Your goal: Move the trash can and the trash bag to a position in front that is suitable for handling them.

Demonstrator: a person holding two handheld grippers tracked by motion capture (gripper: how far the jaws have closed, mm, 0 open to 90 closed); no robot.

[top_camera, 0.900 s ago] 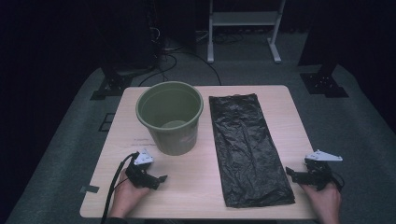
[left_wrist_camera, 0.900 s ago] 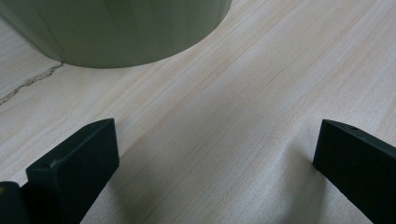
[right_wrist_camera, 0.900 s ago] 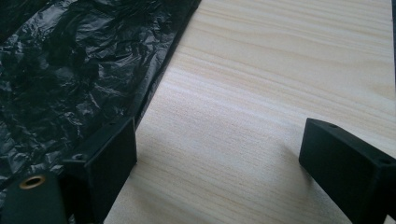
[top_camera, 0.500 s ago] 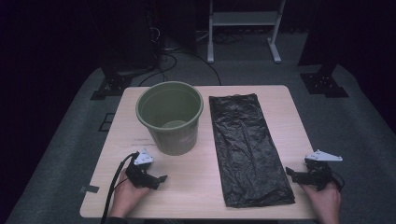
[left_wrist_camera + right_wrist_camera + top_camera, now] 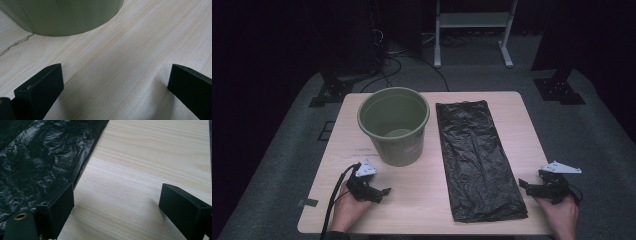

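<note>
Right gripper (image 5: pixel 526 186) open – beside bag (image 5: pixel 477 160) edge.

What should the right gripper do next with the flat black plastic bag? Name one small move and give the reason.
Probably slide the right gripper a little toward the near right edge of the crinkled black plastic bag and close on it. Its jaws stand open over bare wooden table, with the bag's edge just beside one jaw. The bag lies flat next to the empty green plastic bucket, so it likely needs lifting first.

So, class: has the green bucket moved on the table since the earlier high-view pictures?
No. The green bucket stands in the same spot on the table, just left of the flat black bag, as before.
</note>
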